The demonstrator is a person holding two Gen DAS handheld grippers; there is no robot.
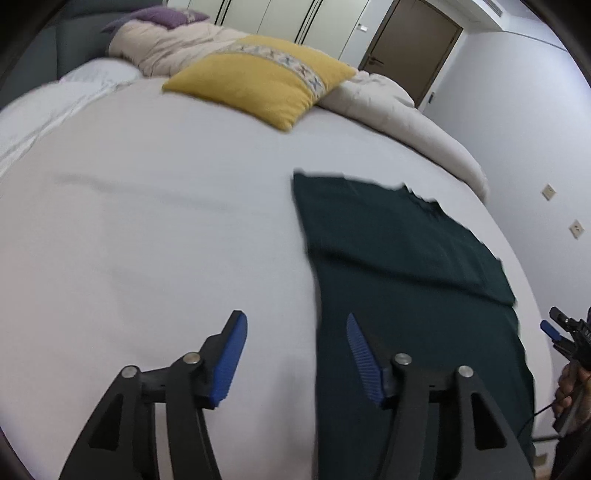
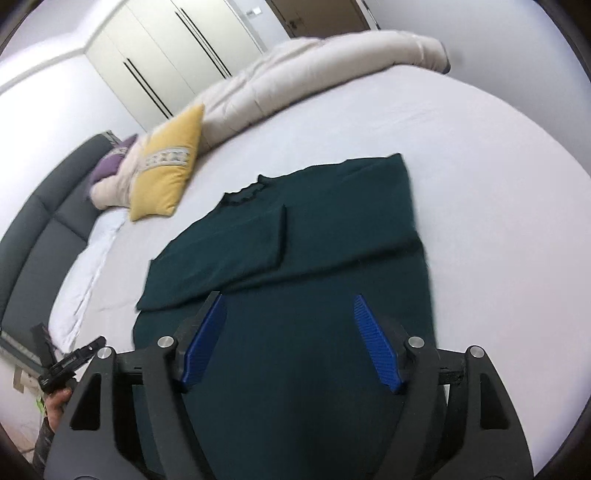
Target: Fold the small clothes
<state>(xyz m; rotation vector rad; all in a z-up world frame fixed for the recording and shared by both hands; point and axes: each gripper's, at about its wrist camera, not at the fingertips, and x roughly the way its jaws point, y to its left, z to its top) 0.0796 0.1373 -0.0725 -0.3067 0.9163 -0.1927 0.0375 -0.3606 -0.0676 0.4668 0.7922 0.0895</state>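
A dark green top [image 1: 399, 258] [image 2: 295, 229] lies flat on the white bed [image 1: 147, 221] [image 2: 480, 184], its neckline pointing away and a sleeve folded in across the chest. My left gripper [image 1: 294, 315] is open and empty, hovering over the garment's left edge, one finger above the sheet and one above the cloth. My right gripper [image 2: 288, 296] is open and empty above the garment's lower half. Each gripper also shows at the edge of the other's view: the right gripper [image 1: 554, 328] and the left gripper [image 2: 66, 358], both held in a hand.
A yellow pillow [image 1: 258, 81] [image 2: 166, 170] and a bunched beige duvet [image 1: 388, 107] [image 2: 314, 70] lie at the far side of the bed. A purple pillow [image 1: 166, 16] and dark headboard [image 2: 44, 221] are beyond. Wardrobe doors [image 2: 166, 55] and a brown door [image 1: 410, 48] line the walls.
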